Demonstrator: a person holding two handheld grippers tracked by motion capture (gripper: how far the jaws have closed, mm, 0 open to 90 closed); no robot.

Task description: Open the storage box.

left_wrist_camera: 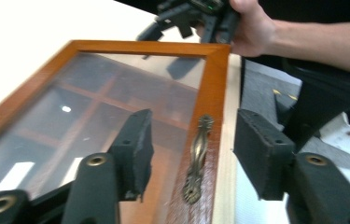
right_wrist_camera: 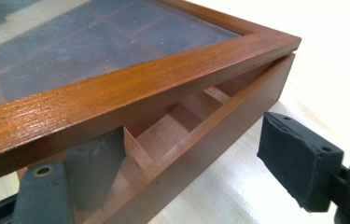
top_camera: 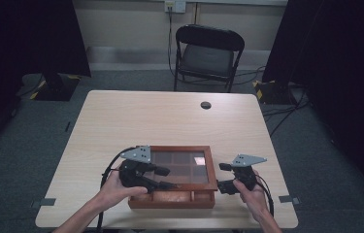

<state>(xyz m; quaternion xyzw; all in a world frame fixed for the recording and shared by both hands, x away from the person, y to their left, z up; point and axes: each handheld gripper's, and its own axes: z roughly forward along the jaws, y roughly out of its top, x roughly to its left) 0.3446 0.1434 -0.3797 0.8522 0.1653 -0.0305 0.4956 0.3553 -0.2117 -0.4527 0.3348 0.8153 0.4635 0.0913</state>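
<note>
The wooden box (top_camera: 172, 200) sits at the near edge of the table (top_camera: 121, 121), its glass lid (top_camera: 179, 165) raised a little at the front so the compartments (right_wrist_camera: 172, 128) show under it. In the left gripper view the front rail of the lid, with its brass handle (left_wrist_camera: 197, 158), lies between the fingers of the left gripper (left_wrist_camera: 193, 149). One pad is over the glass and the other is beyond the lid's edge. The jaws stand half apart, neither pad pressing on the wood. The right gripper (right_wrist_camera: 200, 158) straddles the box's front wall (right_wrist_camera: 219, 135) near the corner: one finger (right_wrist_camera: 93, 170) reaches inside a compartment under the lid, the other (right_wrist_camera: 298, 161) hangs outside over the table, clear of the wood. Its jaws stand apart too. Beyond the table stands a black chair (top_camera: 207, 56).
</note>
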